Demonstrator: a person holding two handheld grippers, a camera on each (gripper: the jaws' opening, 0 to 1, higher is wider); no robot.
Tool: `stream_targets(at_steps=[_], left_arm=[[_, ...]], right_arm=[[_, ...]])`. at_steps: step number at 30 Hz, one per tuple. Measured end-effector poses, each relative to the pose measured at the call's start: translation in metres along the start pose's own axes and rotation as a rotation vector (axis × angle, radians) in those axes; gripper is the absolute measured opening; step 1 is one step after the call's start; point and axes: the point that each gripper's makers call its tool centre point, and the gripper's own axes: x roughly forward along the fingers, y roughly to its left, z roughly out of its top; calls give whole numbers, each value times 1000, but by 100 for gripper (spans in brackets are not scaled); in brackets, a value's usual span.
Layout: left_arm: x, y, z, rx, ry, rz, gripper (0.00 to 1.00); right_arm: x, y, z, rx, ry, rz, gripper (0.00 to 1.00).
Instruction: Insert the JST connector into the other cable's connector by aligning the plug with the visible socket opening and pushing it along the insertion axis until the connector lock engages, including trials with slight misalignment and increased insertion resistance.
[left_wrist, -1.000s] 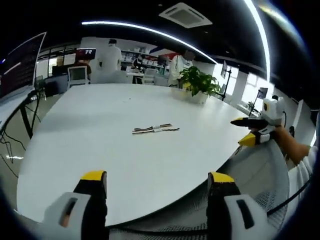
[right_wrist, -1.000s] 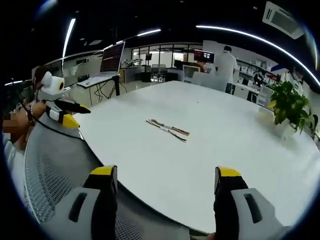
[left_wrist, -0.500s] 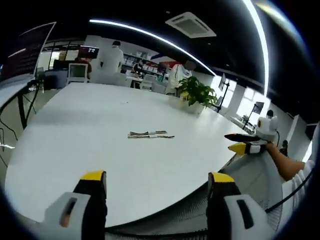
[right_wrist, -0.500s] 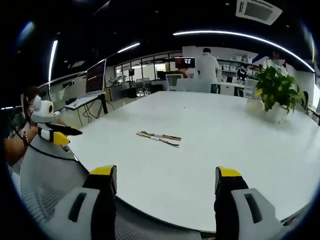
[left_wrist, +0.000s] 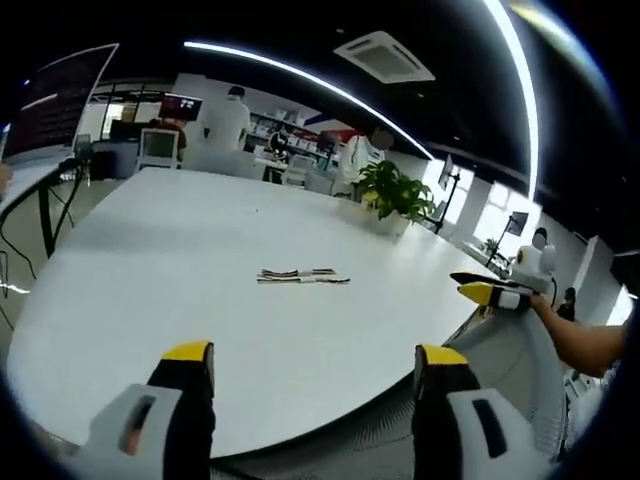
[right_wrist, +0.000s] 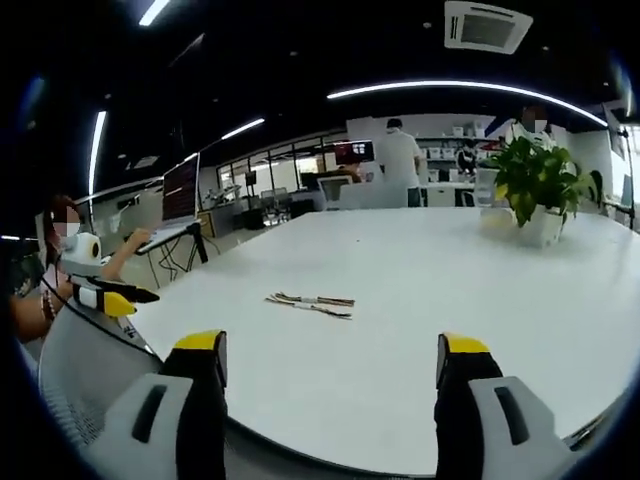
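A large white oval table (left_wrist: 150, 260) (right_wrist: 480, 300) spreads across both views, with a grey mesh chair back (left_wrist: 500, 370) (right_wrist: 80, 380) at its near edge and a potted plant (left_wrist: 398, 192) (right_wrist: 535, 190) near its far right side. The left gripper (left_wrist: 312, 362) (right_wrist: 125, 297) and the right gripper (right_wrist: 330, 350) (left_wrist: 478, 286) hover off the near edge, each with jaws spread wide and holding nothing. The two cables with their JST connectors (left_wrist: 302, 276) (right_wrist: 309, 302) lie side by side, touching, near the table's middle, well apart from both grippers.

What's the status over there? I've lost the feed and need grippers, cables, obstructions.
Left gripper open, right gripper open, both short of the table. Cables side by side mid-table, ungrasped. Nothing between grippers and cables.
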Motion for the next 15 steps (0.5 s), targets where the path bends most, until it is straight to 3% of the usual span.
stream_targets(at_steps=[3,6,11,13,15], left_arm=[[0,-2,1,-13,-8,-16,78],[0,-1,-9,-38,52,-12,76],[0,2,-11,-58,61,1,77],[-1,3,-12,-64,67,4,78],[-2,11,-19,-93,106,50,82]], right_arm=[[0,0,5,10,-36,5,85],[-3,0,13,16,-96,0,86],[-7,-3,30,61,-226,-5,89],[-7,-6,31,65,-238,-13,91],[-7,-6,33,72,-251,-17,91]])
